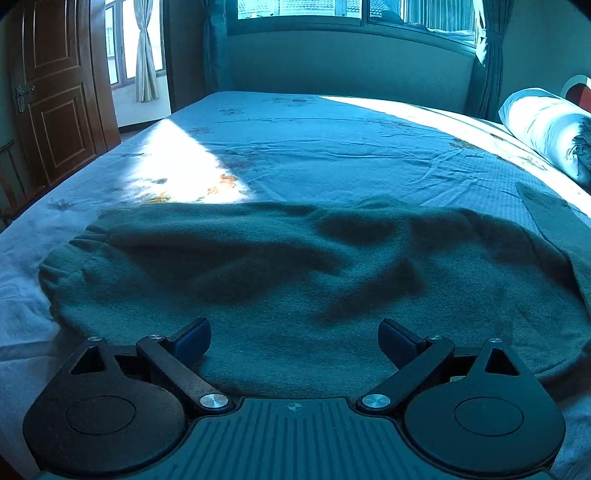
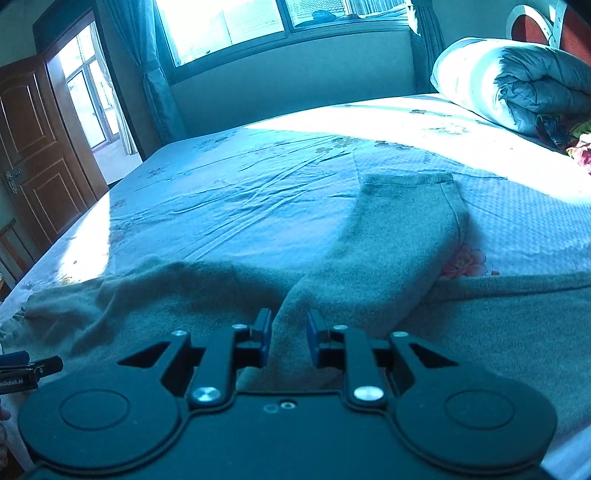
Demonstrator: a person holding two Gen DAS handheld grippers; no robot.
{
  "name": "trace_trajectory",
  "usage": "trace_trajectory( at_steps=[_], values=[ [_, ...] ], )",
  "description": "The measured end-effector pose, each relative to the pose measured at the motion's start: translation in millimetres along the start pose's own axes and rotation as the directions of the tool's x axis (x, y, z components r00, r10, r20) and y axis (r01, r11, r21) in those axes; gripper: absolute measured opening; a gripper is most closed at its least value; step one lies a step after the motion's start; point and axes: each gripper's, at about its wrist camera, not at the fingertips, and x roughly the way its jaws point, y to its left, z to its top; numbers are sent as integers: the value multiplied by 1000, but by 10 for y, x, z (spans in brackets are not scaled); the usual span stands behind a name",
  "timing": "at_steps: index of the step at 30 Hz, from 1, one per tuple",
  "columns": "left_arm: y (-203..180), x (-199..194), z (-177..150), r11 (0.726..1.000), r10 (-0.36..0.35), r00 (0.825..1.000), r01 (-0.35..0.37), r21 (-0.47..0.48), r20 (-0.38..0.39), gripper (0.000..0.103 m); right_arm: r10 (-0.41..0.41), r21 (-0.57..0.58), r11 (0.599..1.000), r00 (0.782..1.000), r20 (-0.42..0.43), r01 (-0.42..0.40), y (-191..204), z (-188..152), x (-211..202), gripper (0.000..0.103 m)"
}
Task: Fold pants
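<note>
- While my left gripper (image 1: pixel 294 341) hangs wide apart over the grey-green pants (image 1: pixel 295 266),
- my right gripper (image 2: pixel 289 339) stands slightly parted around a raised pant fold on the bed (image 2: pixel 240 192).

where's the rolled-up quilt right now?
The rolled quilt lies at the bed's far right edge, upper right in the right wrist view, beyond the pant leg and below the window.
</note>
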Motion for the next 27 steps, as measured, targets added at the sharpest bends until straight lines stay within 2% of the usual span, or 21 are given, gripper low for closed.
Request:
trace_trajectory(
  at_steps=[4, 7, 10, 12, 14, 15, 18, 21, 25, 27],
  values=[
    [37, 110, 4, 999, 35, 999, -35, -2, -20, 96, -38, -23, 999, 999, -22, 37, -41, 220, 305, 32],
    [35, 208, -37, 999, 28, 998, -27, 21, -59, 98, -60, -43, 997, 997, -43, 58, -25, 333, 561, 33],
    [-14, 240, -98, 998, 29, 998, -26, 50, -58, 101, -119, -65, 991, 991, -54, 116, -24, 406, 790, 33],
    [-17, 203, -80, 999, 39, 997, -37, 33, -60, 102, -155, -88, 985, 985, -77, 148, -50, 424, 940, 33],
    [-57, 109, -58, 1000, -6, 999, 6, 15, -32, 102, -191, -112, 977, 976, -103, 179, -84, 418, 1072, 33],
    [-102, 84, -47, 999, -25, 999, 25, 19, -27, 102, -194, -121, 976, 974, -116, 180, -99, 410, 1108, 31],
    [-309, 172, -44, 995, -31, 997, 37, 91, -72, 102, -225, -164, 965, 967, -123, 204, -150, 379, 1093, 0],
    [-322, 247, -76, 997, -48, 996, 53, 61, -74, 103, -206, -123, 973, 976, -74, 196, -285, 379, 816, 0],
    [-318, 219, -124, 996, -59, 997, 62, 68, -55, 103, -211, -35, 977, 977, -9, 210, -558, 236, 298, 0],
    [-326, 217, -130, 996, -57, 997, 61, 72, -52, 103, -168, -12, 986, 986, 14, 168, -621, 181, 166, 0]
  ],
)
